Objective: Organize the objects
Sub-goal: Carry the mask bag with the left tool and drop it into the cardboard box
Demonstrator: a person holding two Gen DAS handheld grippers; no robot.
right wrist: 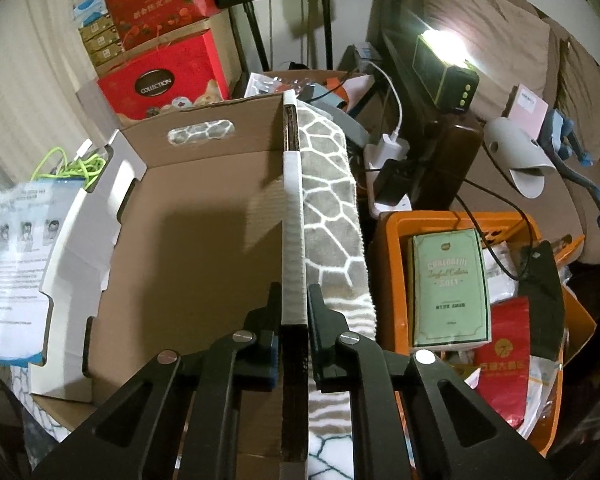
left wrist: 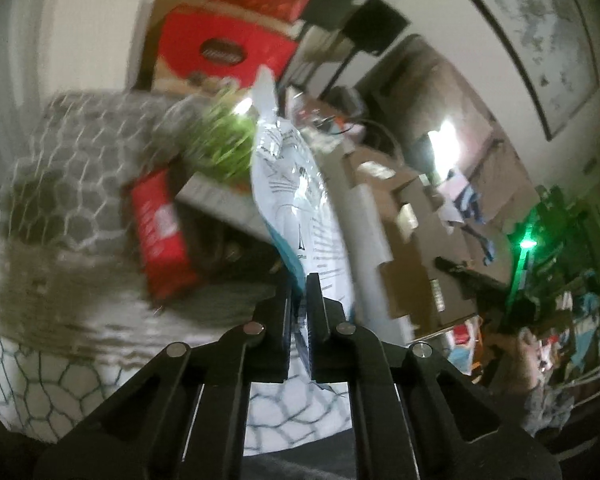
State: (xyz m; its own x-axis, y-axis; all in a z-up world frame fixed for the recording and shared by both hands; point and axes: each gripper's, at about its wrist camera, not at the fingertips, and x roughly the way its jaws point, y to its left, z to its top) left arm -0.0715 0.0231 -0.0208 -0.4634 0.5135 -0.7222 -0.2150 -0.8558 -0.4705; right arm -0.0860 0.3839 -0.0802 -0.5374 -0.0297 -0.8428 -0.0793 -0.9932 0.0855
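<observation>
My left gripper point(left wrist: 299, 280) is shut on a white and blue printed plastic packet point(left wrist: 292, 184) and holds it upright in the air; the view is blurred by motion. The same packet point(right wrist: 16, 256) shows at the left edge of the right wrist view, beside an open cardboard box point(right wrist: 188, 248). My right gripper point(right wrist: 295, 292) is shut on the box's right wall point(right wrist: 294, 216), over which a grey honeycomb-patterned blanket point(right wrist: 332, 208) hangs. The box's inside looks empty.
An orange bin point(right wrist: 392, 280) right of the box holds a green tissue pack point(right wrist: 450, 288) and a red bag point(right wrist: 500, 360). Red gift boxes point(right wrist: 164, 80) are stacked behind. A lit lamp point(right wrist: 444, 60), chargers and a slipper point(right wrist: 516, 152) lie at the right. A red carton point(left wrist: 160, 236) lies on the blanket.
</observation>
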